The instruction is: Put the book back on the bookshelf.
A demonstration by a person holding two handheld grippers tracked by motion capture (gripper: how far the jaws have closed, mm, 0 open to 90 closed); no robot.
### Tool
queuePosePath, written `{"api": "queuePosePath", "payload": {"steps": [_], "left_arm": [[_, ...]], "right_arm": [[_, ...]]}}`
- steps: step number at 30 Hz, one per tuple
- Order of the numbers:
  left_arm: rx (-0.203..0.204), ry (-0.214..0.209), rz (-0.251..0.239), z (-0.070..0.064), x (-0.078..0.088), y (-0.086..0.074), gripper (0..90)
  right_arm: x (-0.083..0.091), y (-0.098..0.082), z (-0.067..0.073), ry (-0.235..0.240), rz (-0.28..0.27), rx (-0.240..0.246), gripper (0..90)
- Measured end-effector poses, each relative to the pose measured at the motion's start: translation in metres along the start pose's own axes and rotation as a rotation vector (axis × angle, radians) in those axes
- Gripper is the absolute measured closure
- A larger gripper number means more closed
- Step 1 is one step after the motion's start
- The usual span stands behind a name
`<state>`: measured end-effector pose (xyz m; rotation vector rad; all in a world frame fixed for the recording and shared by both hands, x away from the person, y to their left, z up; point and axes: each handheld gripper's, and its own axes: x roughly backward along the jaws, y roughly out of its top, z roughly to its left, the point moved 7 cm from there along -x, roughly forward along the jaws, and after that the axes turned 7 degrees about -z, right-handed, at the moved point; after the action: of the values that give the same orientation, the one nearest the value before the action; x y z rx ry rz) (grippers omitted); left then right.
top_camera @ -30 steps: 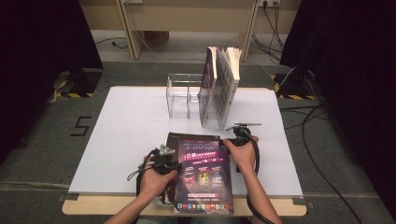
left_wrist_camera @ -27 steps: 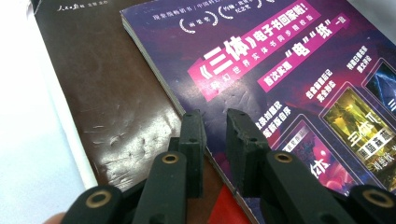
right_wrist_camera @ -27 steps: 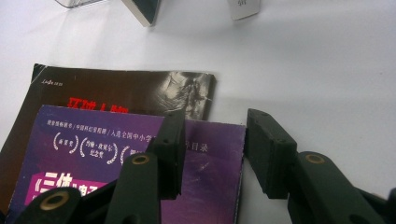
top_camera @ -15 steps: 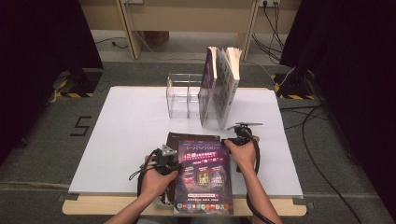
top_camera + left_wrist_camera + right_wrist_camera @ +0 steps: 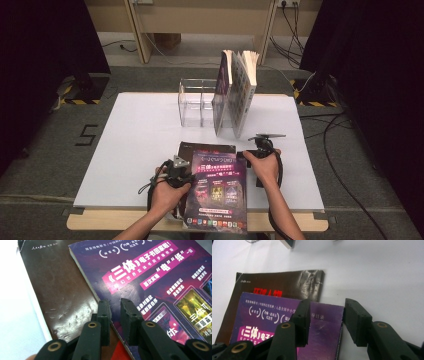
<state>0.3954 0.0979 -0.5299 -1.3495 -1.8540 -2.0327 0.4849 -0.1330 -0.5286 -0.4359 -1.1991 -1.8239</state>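
The white desk (image 5: pixel 140 145) is a smooth, matte slab; at its near edge lies the glossy purple book (image 5: pixel 217 192), a thin softcover resting on a dark brown book (image 5: pixel 197 146) with a scuffed cover. To lift it cleanly, both sides should bite its edges evenly. The left gripper (image 5: pixel 115 308) pinches the book's left edge. The right gripper (image 5: pixel 325 320), fingers spread and just opened further, straddles its far right corner.

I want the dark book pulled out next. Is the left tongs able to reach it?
Probably yes: the left tongs sit at the purple book's edge, with the dark book's uncovered cover right beside.
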Motion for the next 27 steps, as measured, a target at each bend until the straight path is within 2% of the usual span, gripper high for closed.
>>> {"api": "queuePosePath", "payload": {"steps": [4, 7, 12, 19, 27], "left_arm": [[-0.003, 0.001, 0.001, 0.0000, 0.0001, -0.0001, 77.8], [-0.003, 0.002, -0.001, 0.0000, -0.0001, 0.0000, 77.9], [-0.007, 0.005, -0.002, 0.0007, 0.0001, 0.0004, 77.9], [0.005, 0.000, 0.001, 0.0001, 0.0001, -0.0002, 77.9], [0.012, -0.001, 0.003, 0.0003, 0.0001, -0.0001, 77.9]], "right_arm": [[0.0021, -0.0015, -0.0008, 0.006, 0.008, -0.009, 55.9], [0.0046, -0.0025, -0.0013, -0.015, 0.022, -0.011, 55.5], [0.0049, -0.0045, -0.0001, -0.001, 0.039, -0.024, 55.9], [0.0052, -0.0050, -0.0018, -0.015, 0.040, -0.029, 62.4], [0.0064, -0.0051, -0.0043, 0.008, 0.051, -0.071, 63.8]]}}
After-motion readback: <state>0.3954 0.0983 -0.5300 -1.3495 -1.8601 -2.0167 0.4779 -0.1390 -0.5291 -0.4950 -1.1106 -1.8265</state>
